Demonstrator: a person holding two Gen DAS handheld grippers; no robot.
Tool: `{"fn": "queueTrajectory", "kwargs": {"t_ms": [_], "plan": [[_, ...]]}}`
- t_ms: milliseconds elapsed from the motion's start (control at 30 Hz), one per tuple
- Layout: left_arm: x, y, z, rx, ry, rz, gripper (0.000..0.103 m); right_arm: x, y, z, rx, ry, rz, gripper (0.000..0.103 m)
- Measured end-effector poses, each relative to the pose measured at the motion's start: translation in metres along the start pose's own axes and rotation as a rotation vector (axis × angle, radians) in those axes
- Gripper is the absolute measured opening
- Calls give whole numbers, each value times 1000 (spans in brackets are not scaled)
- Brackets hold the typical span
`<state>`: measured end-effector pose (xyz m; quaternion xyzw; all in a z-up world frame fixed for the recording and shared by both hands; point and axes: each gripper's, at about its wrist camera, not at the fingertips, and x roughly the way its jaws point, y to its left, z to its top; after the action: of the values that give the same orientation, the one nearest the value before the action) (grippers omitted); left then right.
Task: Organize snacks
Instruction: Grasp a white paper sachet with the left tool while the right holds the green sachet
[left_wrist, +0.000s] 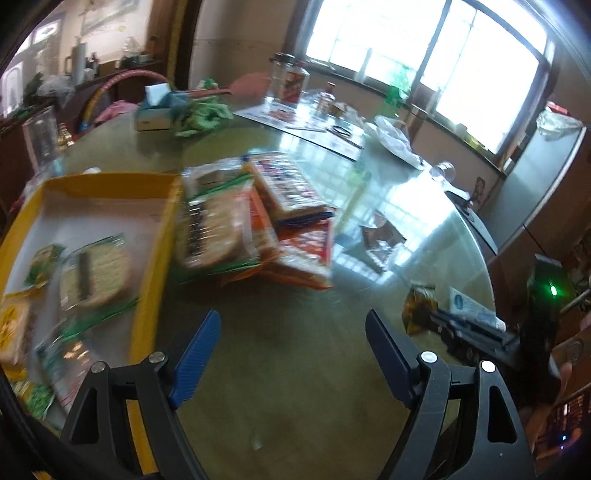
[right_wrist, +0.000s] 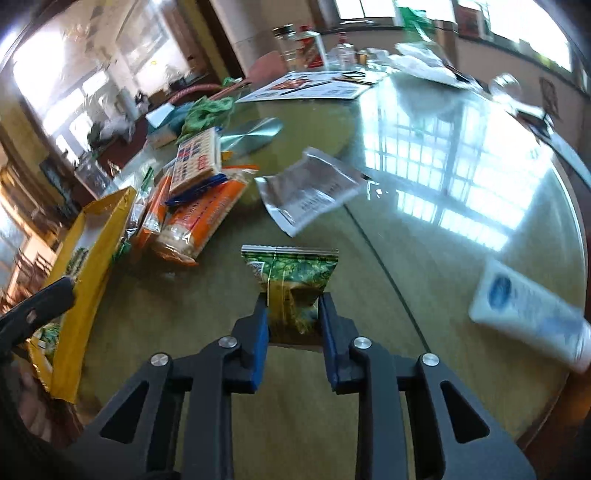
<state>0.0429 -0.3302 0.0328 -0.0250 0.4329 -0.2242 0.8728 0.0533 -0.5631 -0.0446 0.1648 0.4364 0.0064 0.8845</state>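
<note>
A yellow box (left_wrist: 155, 258) with a white inside lies at the left and holds several snack packets, among them a round cracker pack (left_wrist: 94, 275). It also shows in the right wrist view (right_wrist: 92, 251). A pile of cracker packs (left_wrist: 258, 221) in orange and clear wrappers lies just right of the box; the same pile (right_wrist: 192, 206) shows in the right wrist view. My left gripper (left_wrist: 291, 328) is open and empty above the table in front of the pile. My right gripper (right_wrist: 293, 301) is shut on a small green snack packet (right_wrist: 291, 280), held above the table.
A silver foil packet (right_wrist: 310, 188) lies beyond the green packet. A white tube (right_wrist: 532, 314) lies at the right near the round glass table's edge (right_wrist: 576, 295). A tissue box (left_wrist: 155, 110), green cloth (left_wrist: 201, 114), bottles (left_wrist: 291, 79) and papers (left_wrist: 306, 122) stand at the back.
</note>
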Motion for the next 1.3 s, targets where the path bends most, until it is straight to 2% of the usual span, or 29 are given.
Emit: {"fn": "queueTrajectory", "kwargs": {"t_ms": [267, 500, 567, 600, 667, 700, 733, 767, 800, 833, 867, 900, 933, 1133, 1300], "plan": [[40, -60, 35, 174, 16, -25, 81, -25, -47, -10, 132, -54, -76, 26], [87, -118, 59, 421, 13, 40, 80, -33, -73, -13, 182, -75, -30, 26], [101, -124, 64, 461, 26, 69, 80, -33, -75, -13, 183, -78, -17, 26], [107, -125, 66, 464, 34, 59, 80, -33, -75, -14, 181, -79, -15, 26], [120, -128, 68, 487, 58, 59, 74, -32, -74, -14, 178, -82, -10, 26], [127, -127, 69, 492, 71, 68, 66, -32, -74, -14, 176, -83, -7, 26], [133, -126, 70, 499, 95, 69, 52, -32, -74, -15, 174, -84, -6, 26], [139, -122, 69, 486, 133, 59, 44, -32, -74, -15, 173, -85, -3, 26], [142, -119, 69, 467, 154, 46, 29, -32, -75, -15, 174, -86, -1, 26], [144, -115, 69, 451, 165, 35, 19, -32, -75, -15, 173, -87, 1, 26], [144, -112, 69, 432, 165, 27, 15, -32, -75, -16, 172, -88, 2, 26], [143, -109, 69, 421, 163, 23, 7, -32, -76, -16, 172, -89, 4, 26], [142, -108, 68, 412, 164, 22, 4, -31, -76, -16, 171, -90, 4, 26], [115, -95, 45, 349, 164, -5, 1, -30, -73, -16, 159, -88, -18, 26], [70, -64, 0, 259, 159, -10, 1, -33, -64, -23, 141, -84, -28, 26]]}}
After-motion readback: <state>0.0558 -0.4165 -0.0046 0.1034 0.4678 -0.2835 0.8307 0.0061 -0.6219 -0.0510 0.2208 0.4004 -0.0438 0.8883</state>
